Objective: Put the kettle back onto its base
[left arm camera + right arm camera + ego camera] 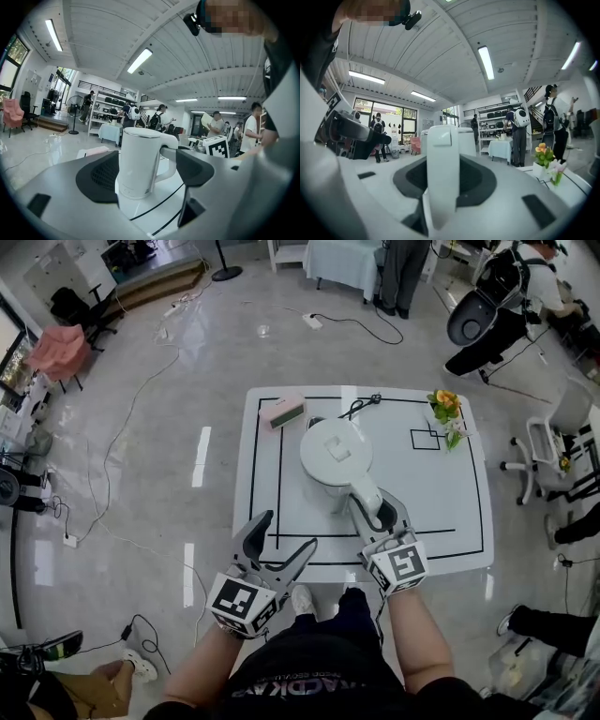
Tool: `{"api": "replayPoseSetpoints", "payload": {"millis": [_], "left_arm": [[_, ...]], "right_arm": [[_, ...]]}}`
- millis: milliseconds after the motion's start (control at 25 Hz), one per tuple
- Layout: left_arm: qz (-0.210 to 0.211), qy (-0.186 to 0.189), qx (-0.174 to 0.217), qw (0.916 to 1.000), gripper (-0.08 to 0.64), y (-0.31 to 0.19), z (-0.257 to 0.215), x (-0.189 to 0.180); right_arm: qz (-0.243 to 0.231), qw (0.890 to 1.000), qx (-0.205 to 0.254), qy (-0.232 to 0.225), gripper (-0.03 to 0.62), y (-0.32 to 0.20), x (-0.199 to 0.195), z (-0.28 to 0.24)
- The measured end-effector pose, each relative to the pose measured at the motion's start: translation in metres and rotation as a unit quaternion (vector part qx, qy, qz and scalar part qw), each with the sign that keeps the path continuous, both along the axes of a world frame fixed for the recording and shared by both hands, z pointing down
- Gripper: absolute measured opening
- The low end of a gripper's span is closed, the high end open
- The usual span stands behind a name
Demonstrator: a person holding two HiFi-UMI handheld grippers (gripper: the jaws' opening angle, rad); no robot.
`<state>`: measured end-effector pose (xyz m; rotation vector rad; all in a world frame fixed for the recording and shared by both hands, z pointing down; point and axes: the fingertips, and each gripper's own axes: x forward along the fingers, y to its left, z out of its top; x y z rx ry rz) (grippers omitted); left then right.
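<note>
Kettle replacement, seating stage. The kettle stands upright at the centre of the head view, on the white table inside its black outline; its handle points to the lower right of the frame. The right gripper comes in level from the lower right, its jaws clamped on that handle, one to either side. The left gripper, at lower centre-left just off the table's near edge, has its jaws apart with nothing between them; the kettle shows beyond them, untouched. In the left gripper view a wider white disc, apparently the base, shows under the kettle's foot, so the kettle seems already set down; whether it sits fully home cannot be told. A dark cord lies at the upper edge of the outline behind the kettle; a pink box to the upper left and flowers to the upper right stand well apart.

To finish well: confirm the body stands level and centred on the disc, with no tilt; part the right jaws fully before any pull; draw back along the handle's own line toward the lower right, so that no pad drags the kettle off its seat; keep the left gripper clear, or ready beside the body if it rocks.
</note>
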<state>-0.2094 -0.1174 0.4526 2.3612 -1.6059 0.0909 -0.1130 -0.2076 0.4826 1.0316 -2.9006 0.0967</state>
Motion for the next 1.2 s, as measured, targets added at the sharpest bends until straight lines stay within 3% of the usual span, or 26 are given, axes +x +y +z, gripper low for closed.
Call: {"api": "replayPoseSetpoints", "payload": {"millis": [240,480,880,1080,1200], "left_arm": [[0.008,0.007,0.006,0.9999,0.368,0.001,-0.003,0.005],[0.018,0.01,0.013,0.9997,0.368,0.001,-0.006,0.009],[0.057,0.012,0.024,0.998,0.367,0.012,-0.015,0.017],[0.082,0.012,0.031,0.996,0.301,0.018,-0.013,0.025],[0.088,0.012,0.041,0.9952,0.227,0.02,-0.016,0.028]], "right_arm": [[-0.006,1.0,-0.011,0.024,0.135,0.003,0.0,0.003],[-0.008,0.999,-0.021,0.032,0.202,0.007,0.003,0.0],[0.035,0.999,0.0,0.035,0.209,0.027,0.026,-0.025],[0.064,0.998,0.004,0.028,0.209,0.039,0.042,-0.037],[0.067,0.997,0.003,0.031,0.175,0.05,0.049,-0.043]]}}
